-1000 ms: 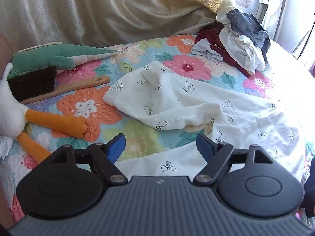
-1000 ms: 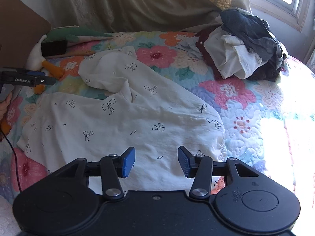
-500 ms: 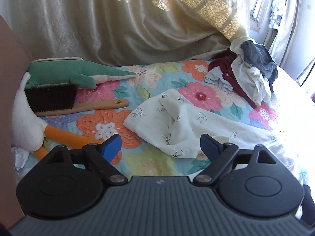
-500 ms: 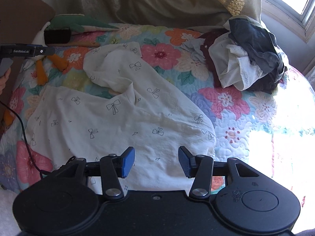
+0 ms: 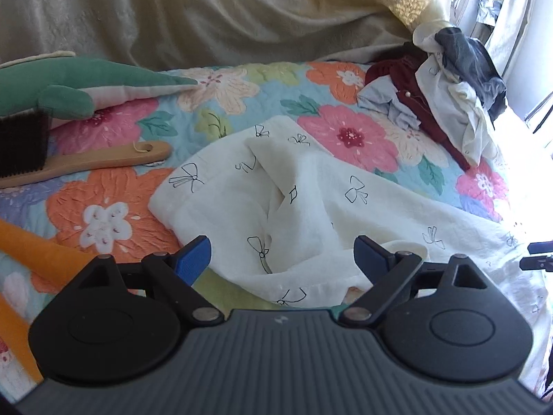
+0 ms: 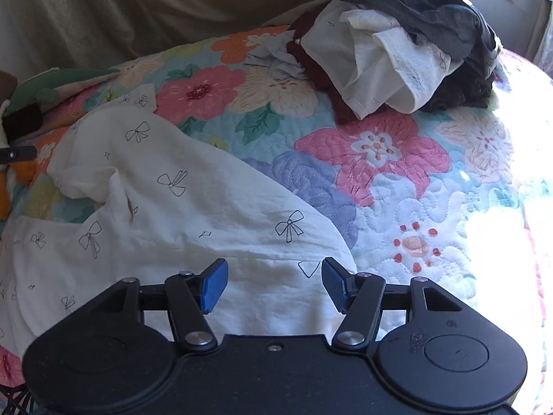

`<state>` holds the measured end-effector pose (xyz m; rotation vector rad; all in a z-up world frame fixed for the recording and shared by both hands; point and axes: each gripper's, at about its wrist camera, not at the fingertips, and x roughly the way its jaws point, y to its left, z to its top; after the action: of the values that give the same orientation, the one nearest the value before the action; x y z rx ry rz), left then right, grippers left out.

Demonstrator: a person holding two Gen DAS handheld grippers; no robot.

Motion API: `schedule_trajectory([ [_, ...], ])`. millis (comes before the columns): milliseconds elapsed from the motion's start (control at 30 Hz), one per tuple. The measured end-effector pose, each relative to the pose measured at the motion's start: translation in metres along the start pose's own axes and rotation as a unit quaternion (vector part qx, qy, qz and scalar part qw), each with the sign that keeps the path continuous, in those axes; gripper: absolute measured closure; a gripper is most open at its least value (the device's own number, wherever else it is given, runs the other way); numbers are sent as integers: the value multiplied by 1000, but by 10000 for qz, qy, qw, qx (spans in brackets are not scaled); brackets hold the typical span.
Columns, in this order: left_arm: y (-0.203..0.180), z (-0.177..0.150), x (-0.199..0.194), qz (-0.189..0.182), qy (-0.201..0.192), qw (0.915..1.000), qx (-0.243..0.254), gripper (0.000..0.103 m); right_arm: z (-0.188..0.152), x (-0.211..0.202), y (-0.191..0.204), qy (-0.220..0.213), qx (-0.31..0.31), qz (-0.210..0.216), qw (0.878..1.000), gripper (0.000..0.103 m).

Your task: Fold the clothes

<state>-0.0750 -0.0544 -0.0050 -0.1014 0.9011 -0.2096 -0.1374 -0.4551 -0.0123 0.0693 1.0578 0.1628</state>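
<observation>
— Where's the garment?

— The white bow-print garment lies crumpled on the floral quilt of the bed, spread under both tools.

— And the tongs?

— Left tongs stand wide apart over a bunched fold, gripping nothing; right tongs are apart too, above the garment's edge.

— Anything else?

— A pile of clothes sits farther back; a wooden brush and green plush toy lie left.

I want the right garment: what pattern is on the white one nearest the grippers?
Small black outlined bows on the white garment, clearest in the right wrist view.
</observation>
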Motion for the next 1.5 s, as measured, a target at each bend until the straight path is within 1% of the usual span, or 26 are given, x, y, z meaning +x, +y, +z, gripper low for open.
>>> schedule_trajectory([
  [67,-7,-1,16,144,51,9998,95,13,2,18,-5,87,119,-161,9998,37],
  [133,-14,0,32,336,232,9990,200,13,2,29,-6,101,213,-195,9995,37],
  [167,-16,0,35,339,281,9989,164,13,2,32,-6,43,236,-107,9997,37],
  [200,-17,1,39,341,330,9988,128,13,2,32,-3,-24,221,8,9998,41],
  [233,-19,1,42,343,378,9987,92,13,2,31,1,-56,158,26,9999,54],
  [267,-20,1,42,319,371,9988,69,13,2,29,6,-80,85,20,9999,72],
  [333,-24,1,43,322,356,9988,105,13,3,24,16,-169,-67,-20,9998,87],
  [367,-27,1,43,348,349,9987,161,13,3,19,21,-245,-148,-61,9996,91],
  [433,-32,1,40,417,297,9982,327,13,3,9,29,-333,-85,-178,9993,91],
  [500,-39,0,36,498,207,9971,539,13,-2,-7,44,-571,-129,-212,9981,91],
  [600,-43,-2,22,367,15,9976,584,13,-21,-28,81,-819,-675,87,9943,91],
  [633,-44,-3,17,294,-12,9981,542,13,-29,-31,93,-794,-843,225,9930,91],
  [667,-44,-4,13,221,-38,9985,499,13,-39,-30,106,-656,-962,384,9925,92],
  [767,-53,-10,4,-59,-34,9989,462,13,-68,-20,140,-94,-1156,901,9892,91],
  [833,-63,-18,2,-213,32,9983,548,13,-77,-9,157,276,-1356,1065,9846,90],
  [900,-61,-18,2,-119,6,9983,565,13,-82,-9,166,358,-1601,1079,9805,86],
  [933,-60,-18,2,-73,-7,9983,574,13,-82,-14,166,244,-1639,1039,9807,81],
  [967,-59,-18,2,-26,-20,9983,583,13,-82,-20,164,95,-1654,989,9812,71],
  [1033,-58,-18,3,67,-46,9982,600,13,-77,-36,150,-236,-1341,884,9867,58],
  [1133,-55,-17,3,208,-86,9978,625,13,-61,-53,111,-667,-380,747,9943,55],
  [1200,-39,-3,4,389,-196,9977,517,13,-53,-54,87,-830,240,613,9944,54],
  [1300,-12,23,9,734,-233,9967,252,13,-34,-26,59,-331,984,442,9936,51],
  [1367,5,40,18,715,-179,9970,252,13,-23,-7,52,-185,1238,426,9912,50],
  [1400,11,47,25,691,-175,9968,349,13,-18,1,50,-170,1289,456,9905,50],
  [1433,17,53,32,669,-171,9966,451,12,-14,9,51,-149,1327,378,9903,50],
  [1500,23,62,54,834,-139,9912,1023,11,-7,21,51,-50,1313,271,9910,47],
])
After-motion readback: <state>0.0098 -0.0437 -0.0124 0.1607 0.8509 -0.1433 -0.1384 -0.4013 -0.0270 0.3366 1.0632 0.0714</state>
